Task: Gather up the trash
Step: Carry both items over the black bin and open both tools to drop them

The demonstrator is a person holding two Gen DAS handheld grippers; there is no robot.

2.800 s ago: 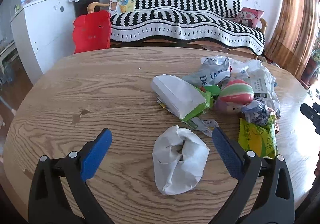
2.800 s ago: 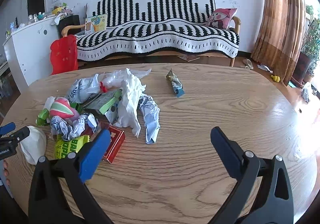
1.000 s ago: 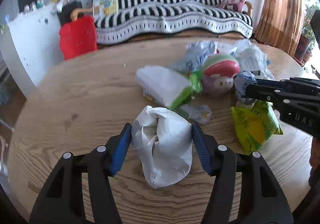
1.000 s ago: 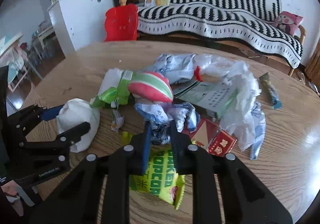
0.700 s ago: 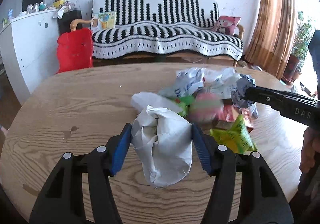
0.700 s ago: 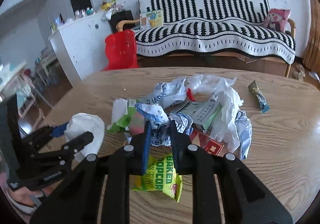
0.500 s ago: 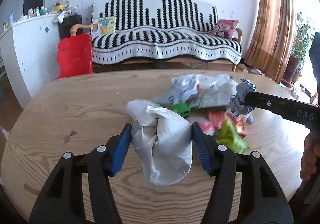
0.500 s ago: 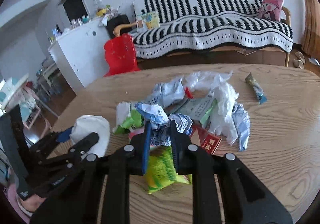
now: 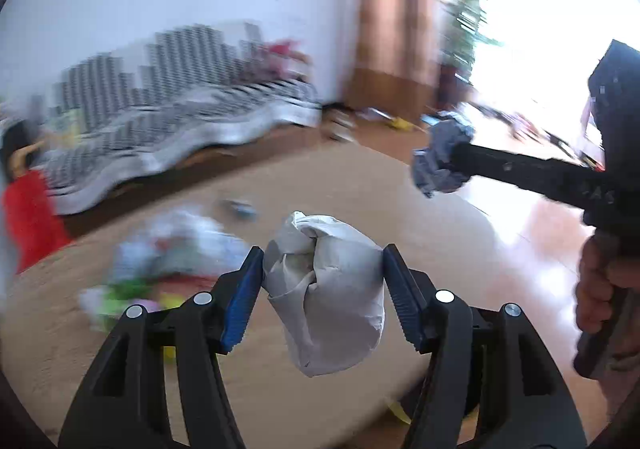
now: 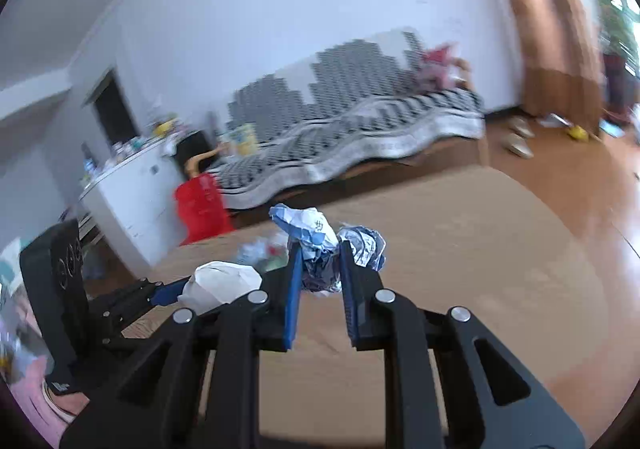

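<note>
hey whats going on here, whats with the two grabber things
A person is clearing trash off a wooden table with a handheld gripper in each hand. The left gripper is clamped on a crumpled white paper bag, and the right gripper is pinched shut on a crumpled blue and white wrapper. Both pieces are lifted clear of the table, while a blurred pile of trash remains on it.

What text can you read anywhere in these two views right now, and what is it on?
"AS": end of raised lettering on the right gripper body; rest unreadable.
Dark mark on the crumpled wrapper: too blurred to read.
Logo and label on the left gripper body: too small to read.
</note>
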